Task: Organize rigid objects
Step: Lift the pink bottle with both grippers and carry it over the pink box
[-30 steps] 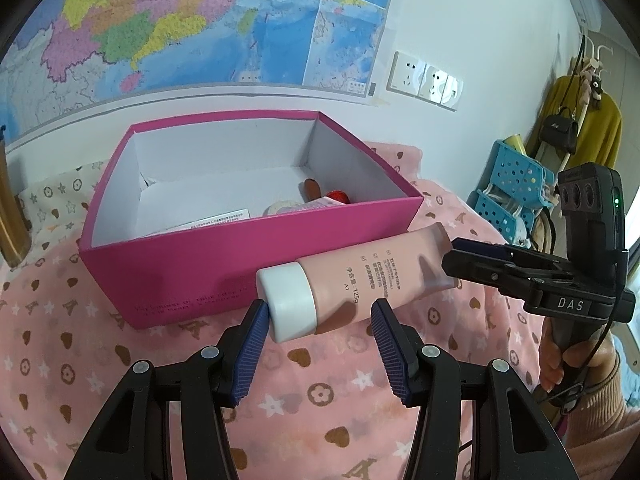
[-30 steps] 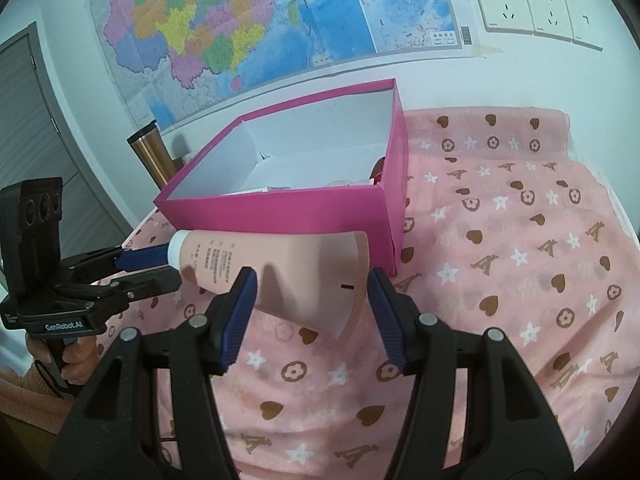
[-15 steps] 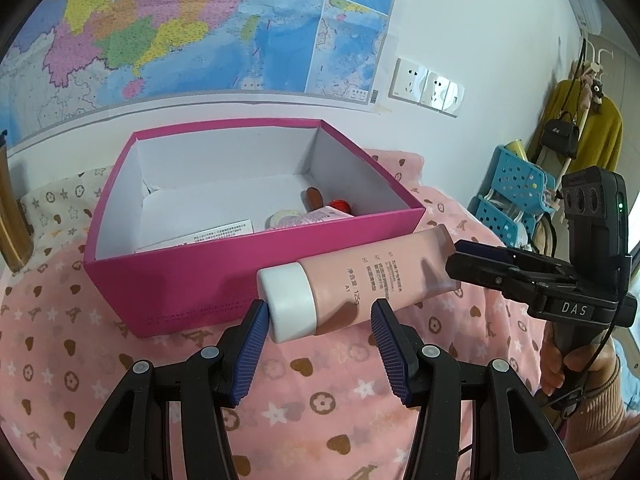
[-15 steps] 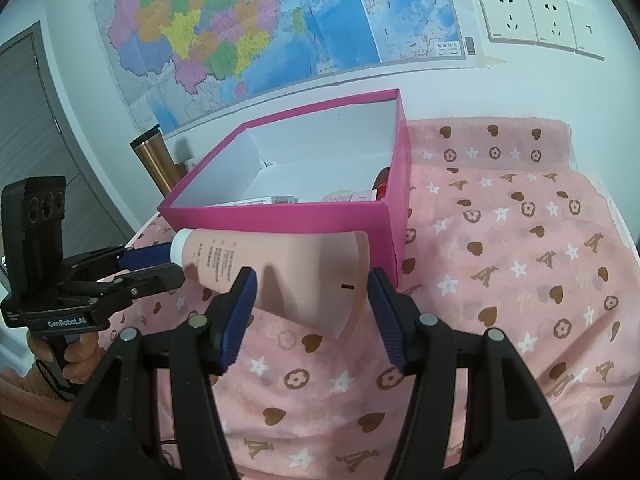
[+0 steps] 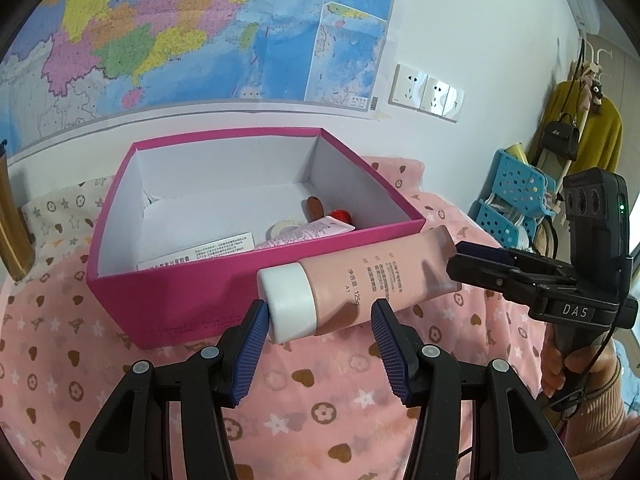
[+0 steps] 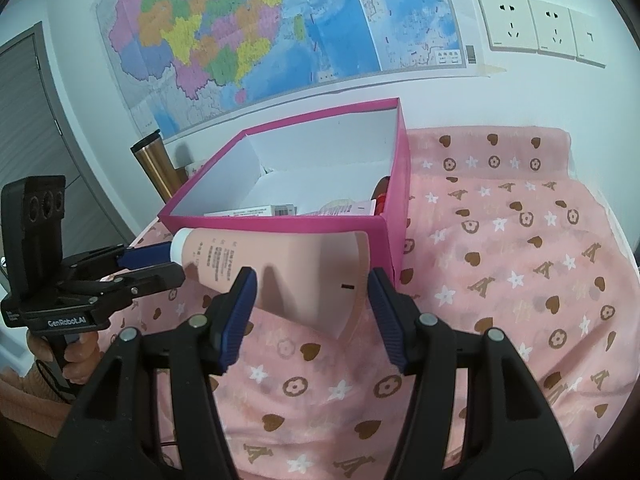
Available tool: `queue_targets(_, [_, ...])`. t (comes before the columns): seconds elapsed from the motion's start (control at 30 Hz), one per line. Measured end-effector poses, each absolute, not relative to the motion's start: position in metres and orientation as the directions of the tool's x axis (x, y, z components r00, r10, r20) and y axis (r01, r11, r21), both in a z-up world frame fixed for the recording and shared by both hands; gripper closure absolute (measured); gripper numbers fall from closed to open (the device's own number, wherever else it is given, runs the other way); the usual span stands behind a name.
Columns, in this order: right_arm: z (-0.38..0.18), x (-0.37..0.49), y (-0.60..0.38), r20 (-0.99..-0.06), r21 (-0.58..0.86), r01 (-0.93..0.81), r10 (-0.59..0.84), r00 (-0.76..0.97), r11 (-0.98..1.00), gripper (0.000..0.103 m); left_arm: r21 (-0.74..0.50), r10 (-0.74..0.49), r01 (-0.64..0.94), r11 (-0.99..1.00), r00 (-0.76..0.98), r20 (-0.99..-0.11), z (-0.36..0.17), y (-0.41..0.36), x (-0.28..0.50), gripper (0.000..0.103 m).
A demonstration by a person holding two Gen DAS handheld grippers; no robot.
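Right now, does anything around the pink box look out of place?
Yes: the pink tube is outside the magenta box, against its front wall, while the other items sit inside. It lies tilted between both grippers, cap end toward the left gripper.

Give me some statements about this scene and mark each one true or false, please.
1. The pink tube has a white cap. True.
2. The magenta box is closed by a lid. False: it is open, with small items inside.
3. The pink tube lies inside the box. False: it is outside, before the front wall, one end in the left gripper, the other in the right gripper.
4. A map hangs on the wall behind the box. True.
5. The cloth is plain blue. False: pink with hearts and stars.
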State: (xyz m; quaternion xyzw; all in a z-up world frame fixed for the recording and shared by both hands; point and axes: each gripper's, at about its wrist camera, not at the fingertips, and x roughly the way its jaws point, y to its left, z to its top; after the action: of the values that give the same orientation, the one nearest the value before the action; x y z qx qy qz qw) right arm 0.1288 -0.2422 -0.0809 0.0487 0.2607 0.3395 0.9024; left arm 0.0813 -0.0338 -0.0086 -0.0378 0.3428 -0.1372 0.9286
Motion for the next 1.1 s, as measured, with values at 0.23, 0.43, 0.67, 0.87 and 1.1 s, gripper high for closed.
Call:
queue_targets(0.23, [-0.077,0.132,-0.242,-0.432,0.259,-0.591,0.639,0.637,0.764,0.043,-0.161,-0.276,0.225,0.961,0.734,-0.620,-0.005,-0.034,0.084,0.050])
queue_targets(0.43, [-0.075,0.134,-0.242,-0.428,0.256,-0.592,0.639,0.640,0.764,0.043,-0.160,-0.275,0.224,0.961,0.739,-0.615,-0.002,-0.035,0.087,0.050])
queue_targets(0.67, [-0.072,0.137,-0.243,-0.423,0.257,-0.594,0.642,0.640,0.762,0.043,-0.160,-0.273,0.221,0.962,0.744,-0.609,0.001,-0.036,0.089,0.050])
queue_targets(0.87, [-0.071,0.139,-0.243,-0.422,0.257,-0.594,0.642,0.640,0.762,0.043,-0.160,-0.272,0.221,0.962,0.745,-0.608,0.001,-0.036,0.092,0.050])
queue_targets(1.1, [-0.068,0.143,-0.243,-0.419,0.257,-0.596,0.643,0.641,0.761,0.043,-0.159,-0.270,0.219,0.963,0.748,-0.606,0.003,-0.035,0.097,0.050])
